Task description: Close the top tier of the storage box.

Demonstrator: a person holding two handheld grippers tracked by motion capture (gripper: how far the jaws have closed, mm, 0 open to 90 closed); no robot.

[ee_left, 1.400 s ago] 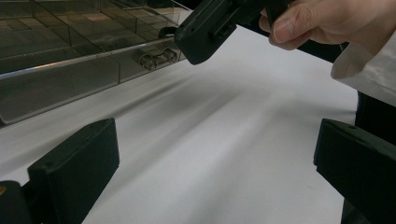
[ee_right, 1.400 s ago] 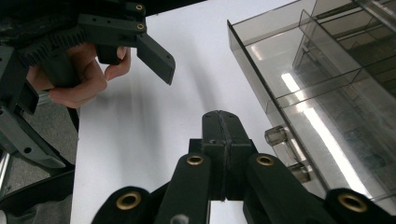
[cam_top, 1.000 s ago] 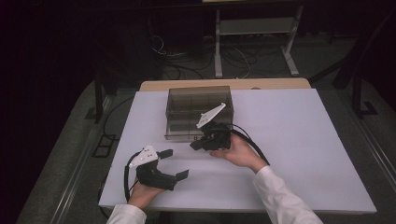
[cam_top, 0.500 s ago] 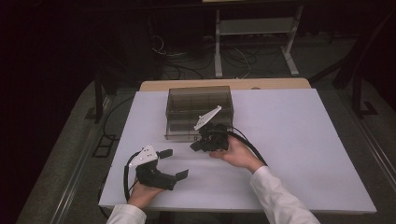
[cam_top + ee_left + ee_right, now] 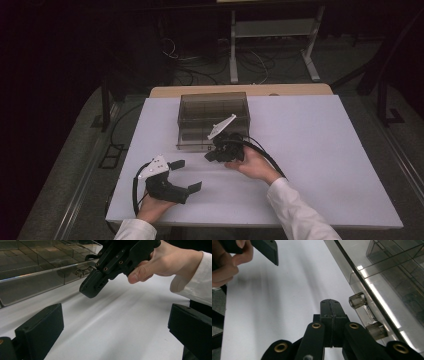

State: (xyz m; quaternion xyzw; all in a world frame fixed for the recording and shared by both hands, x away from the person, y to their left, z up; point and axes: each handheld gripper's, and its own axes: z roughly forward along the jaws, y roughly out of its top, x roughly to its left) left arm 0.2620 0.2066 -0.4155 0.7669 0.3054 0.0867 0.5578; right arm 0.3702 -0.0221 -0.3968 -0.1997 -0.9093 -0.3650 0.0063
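Observation:
A smoked clear plastic drawer box (image 5: 214,120) stands on the white table (image 5: 320,150). My right gripper (image 5: 210,156) lies low just in front of the box, jaws shut with nothing between them. In the right gripper view its closed tips (image 5: 330,302) rest over the table beside the drawer's clear handle (image 5: 364,315), apart from it. My left gripper (image 5: 185,175) sits nearer the front left, jaws wide open and empty. In the left gripper view the right gripper (image 5: 93,288) shows beyond my open left gripper (image 5: 115,327), close to the box (image 5: 30,270).
The table's front edge (image 5: 250,223) runs just behind my wrists. Cables trail from both grippers across the tabletop. A white-framed stand (image 5: 272,45) and floor cables lie beyond the table's far edge. Bare white surface spreads to the right of the box.
The right hand has edged a little to the left along the front of the box. The left gripper has not moved.

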